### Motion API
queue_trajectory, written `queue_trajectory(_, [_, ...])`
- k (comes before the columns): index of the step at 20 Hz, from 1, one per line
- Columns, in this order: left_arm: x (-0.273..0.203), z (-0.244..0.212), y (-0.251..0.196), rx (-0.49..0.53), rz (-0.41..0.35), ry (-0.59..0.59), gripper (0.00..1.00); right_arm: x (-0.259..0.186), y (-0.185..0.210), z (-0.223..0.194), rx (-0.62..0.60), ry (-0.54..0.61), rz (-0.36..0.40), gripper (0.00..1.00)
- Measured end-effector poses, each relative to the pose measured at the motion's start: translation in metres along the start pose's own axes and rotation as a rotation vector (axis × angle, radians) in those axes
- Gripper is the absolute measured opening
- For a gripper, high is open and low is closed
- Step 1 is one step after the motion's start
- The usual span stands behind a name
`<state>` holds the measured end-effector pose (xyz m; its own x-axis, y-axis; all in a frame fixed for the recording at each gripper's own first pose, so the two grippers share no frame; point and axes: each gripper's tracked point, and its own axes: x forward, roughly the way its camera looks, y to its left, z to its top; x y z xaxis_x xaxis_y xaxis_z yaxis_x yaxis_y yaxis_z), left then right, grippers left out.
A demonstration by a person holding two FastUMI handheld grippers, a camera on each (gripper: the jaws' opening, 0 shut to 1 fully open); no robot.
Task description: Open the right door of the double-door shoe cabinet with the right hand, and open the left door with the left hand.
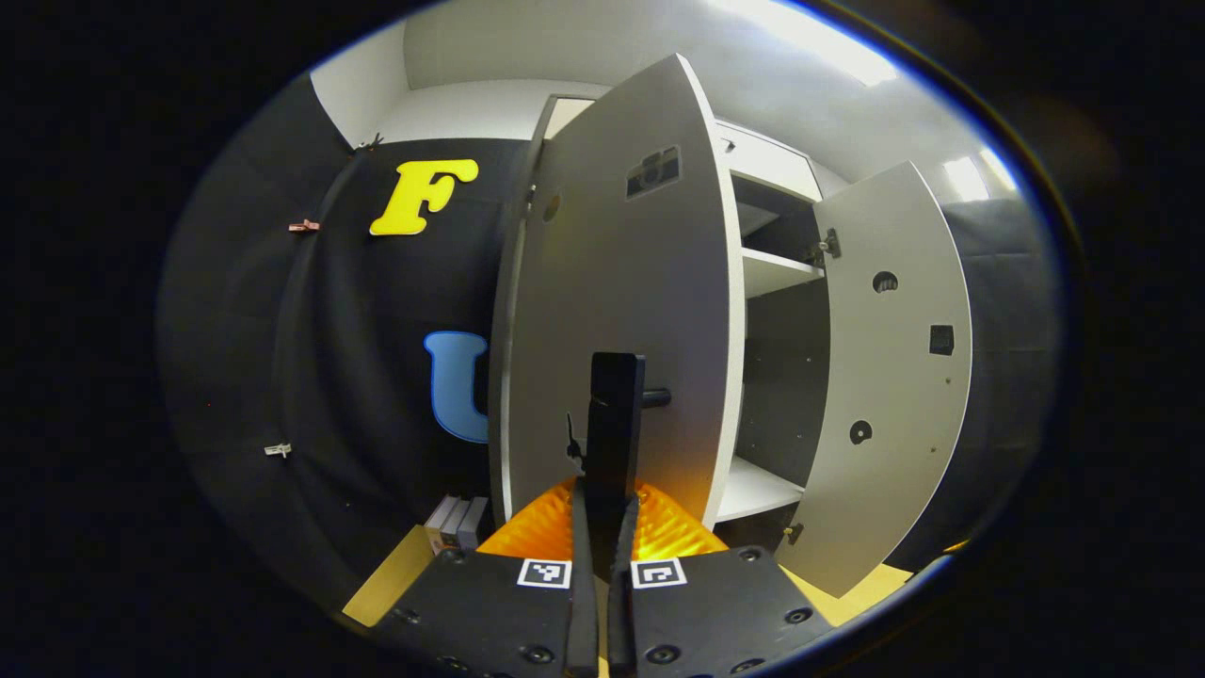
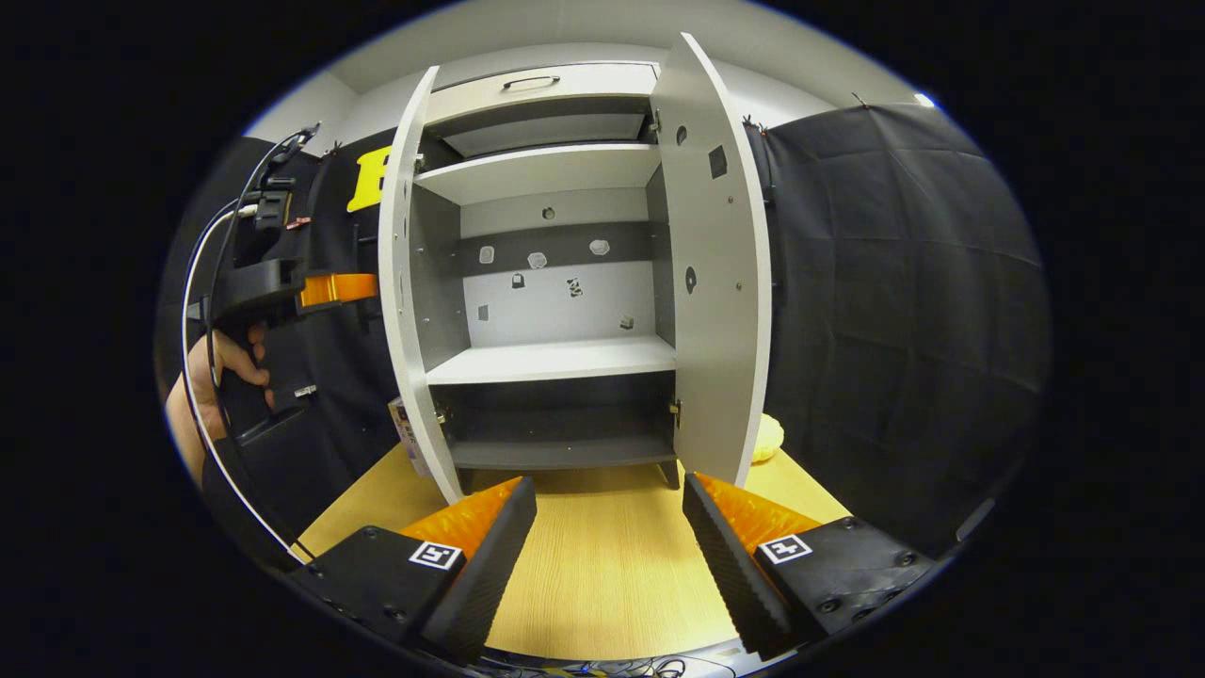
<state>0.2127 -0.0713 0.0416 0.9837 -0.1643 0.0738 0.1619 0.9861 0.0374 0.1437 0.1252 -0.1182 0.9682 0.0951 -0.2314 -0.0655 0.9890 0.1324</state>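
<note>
Both flat white doors of the shoe cabinet [image 2: 551, 282] stand open on the pale wooden table [image 2: 602, 565]. The left gripper [image 1: 612, 377] pinches the left door [image 1: 621, 311]'s dark handle [image 1: 656, 397]; the right gripper [image 2: 610, 516] hangs wide open, well short of the right door [image 2: 720, 282].

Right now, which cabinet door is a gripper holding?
The left door. The left gripper is shut on its handle. The right door stands open, with the open right gripper away from it.
</note>
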Motion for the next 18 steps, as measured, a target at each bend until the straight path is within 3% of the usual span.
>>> queue_trajectory(5, [-0.017, 0.002, 0.033, 0.012, 0.030, -0.026, 0.09, -0.001, 0.004, -0.001, 0.003, 0.007, 0.012, 0.99])
queue_trajectory(12, [-0.023, 0.001, 0.100, 0.038, 0.177, -0.014, 0.06, 0.000, 0.005, -0.002, -0.016, 0.010, 0.031, 0.99])
queue_trajectory(18, [-0.020, 0.002, 0.110, 0.057, 0.123, 0.013, 0.05, 0.002, 0.006, 0.000, -0.047, 0.000, 0.058, 0.99])
